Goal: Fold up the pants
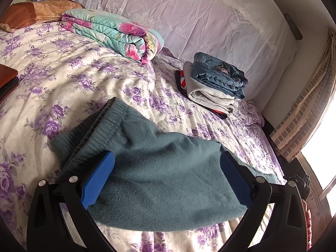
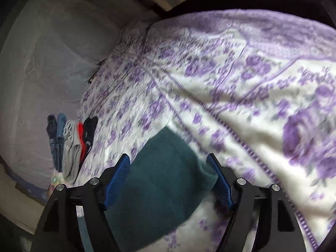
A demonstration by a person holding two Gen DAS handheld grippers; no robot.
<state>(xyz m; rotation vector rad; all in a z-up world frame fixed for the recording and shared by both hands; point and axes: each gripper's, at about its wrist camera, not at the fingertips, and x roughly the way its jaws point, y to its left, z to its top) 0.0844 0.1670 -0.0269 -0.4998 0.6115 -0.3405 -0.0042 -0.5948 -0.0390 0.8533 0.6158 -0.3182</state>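
Observation:
Teal fleece pants [image 1: 147, 147] lie bunched on the purple-flowered bedspread [image 1: 73, 73], their ribbed waistband toward the left. My left gripper [image 1: 168, 154] stands wide open just over them, its blue pads apart and the cloth spread between the fingers. In the right wrist view, which is blurred, another part of the pants [image 2: 163, 189] lies flat on the bedspread [image 2: 231, 84]. My right gripper [image 2: 168, 156] is open around it, with a gap between each pad and the cloth.
A stack of folded clothes [image 1: 216, 84], jeans on top, sits by the lace-covered wall [image 1: 189, 10] and shows again at the left [image 2: 69, 145]. A folded floral quilt [image 1: 113, 33] and a pillow [image 1: 37, 10] lie at the back. A dark red flat object [image 1: 6, 77] rests at the left edge.

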